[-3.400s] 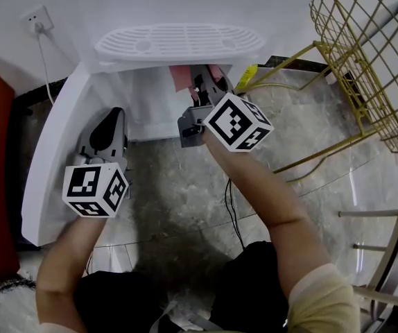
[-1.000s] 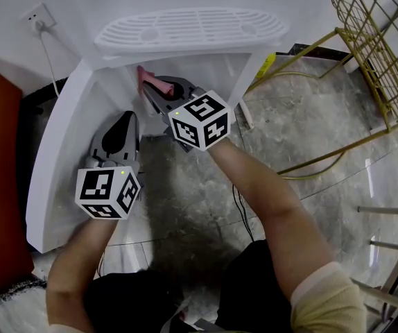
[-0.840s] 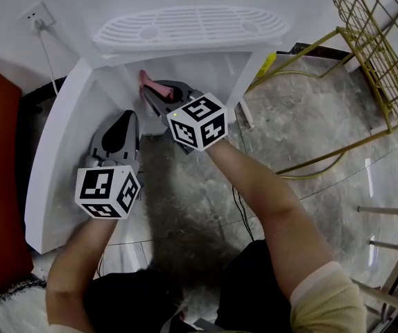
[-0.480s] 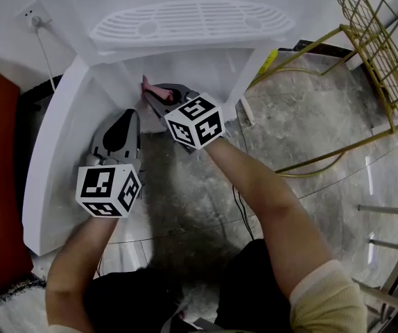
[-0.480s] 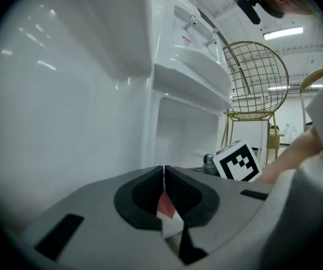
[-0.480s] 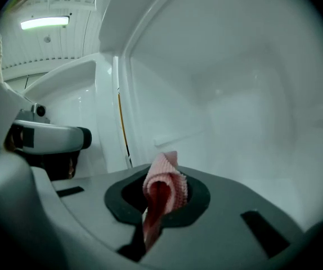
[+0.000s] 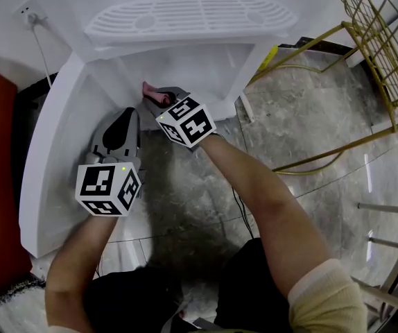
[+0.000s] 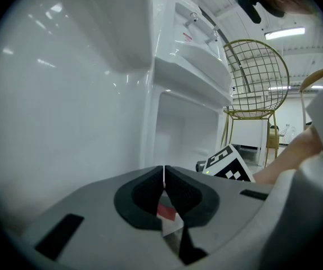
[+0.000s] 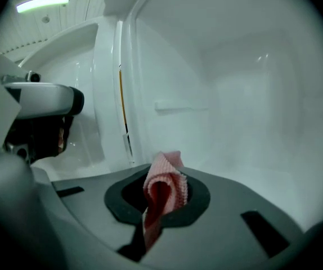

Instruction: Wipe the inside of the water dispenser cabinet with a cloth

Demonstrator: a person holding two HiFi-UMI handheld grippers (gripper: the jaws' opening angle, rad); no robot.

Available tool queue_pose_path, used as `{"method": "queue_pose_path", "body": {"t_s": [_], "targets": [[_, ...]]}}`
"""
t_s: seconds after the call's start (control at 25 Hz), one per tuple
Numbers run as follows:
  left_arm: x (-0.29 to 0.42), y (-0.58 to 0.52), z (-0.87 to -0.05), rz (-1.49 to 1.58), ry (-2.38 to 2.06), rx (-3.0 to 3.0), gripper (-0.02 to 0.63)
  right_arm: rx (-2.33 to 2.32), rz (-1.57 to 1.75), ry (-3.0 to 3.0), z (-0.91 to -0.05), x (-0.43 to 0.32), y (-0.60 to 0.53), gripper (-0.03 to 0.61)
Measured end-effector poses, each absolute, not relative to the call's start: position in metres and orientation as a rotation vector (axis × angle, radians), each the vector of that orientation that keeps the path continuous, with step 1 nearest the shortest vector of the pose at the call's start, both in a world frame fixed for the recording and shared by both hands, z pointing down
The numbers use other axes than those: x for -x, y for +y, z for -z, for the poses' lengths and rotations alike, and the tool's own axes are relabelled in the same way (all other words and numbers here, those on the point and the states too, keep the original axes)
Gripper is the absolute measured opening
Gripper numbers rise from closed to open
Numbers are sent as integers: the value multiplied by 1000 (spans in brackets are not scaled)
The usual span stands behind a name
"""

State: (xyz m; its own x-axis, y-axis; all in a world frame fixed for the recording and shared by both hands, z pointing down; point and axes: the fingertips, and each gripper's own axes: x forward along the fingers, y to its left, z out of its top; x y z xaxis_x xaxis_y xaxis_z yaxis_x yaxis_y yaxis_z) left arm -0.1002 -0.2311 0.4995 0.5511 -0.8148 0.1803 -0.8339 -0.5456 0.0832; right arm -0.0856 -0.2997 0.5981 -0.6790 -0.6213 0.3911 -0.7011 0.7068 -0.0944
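The white water dispenser (image 7: 192,19) stands at the top of the head view with its lower cabinet (image 7: 192,71) open and its door (image 7: 50,151) swung out to the left. My right gripper (image 7: 154,97) reaches into the left side of the cabinet opening, shut on a pink cloth (image 7: 148,89). In the right gripper view the folded cloth (image 9: 164,190) sticks up from between the jaws, in front of the cabinet's white inner wall (image 9: 234,94). My left gripper (image 7: 124,118) rests beside the door's inner face, jaws shut (image 8: 164,179) with nothing between them.
A gold wire chair (image 7: 386,40) stands to the right, and its legs cross the marble floor (image 7: 303,116). A wall socket (image 7: 26,11) with a cable is at the top left. A dark cable (image 7: 237,207) runs along the floor by the person's right arm.
My right gripper has carried the cloth from the middle of the cabinet opening to its left side, near the door hinge. The left gripper has hardly moved.
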Motion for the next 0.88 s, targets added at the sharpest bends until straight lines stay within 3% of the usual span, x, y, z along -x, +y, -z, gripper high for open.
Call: {"method": "queue_pose_path", "body": {"t_s": [0.88], "targets": [[97, -232, -509, -206, -1380, -2613, 3, -1023, -127, -2232, -650, 46, -303, 26]]}}
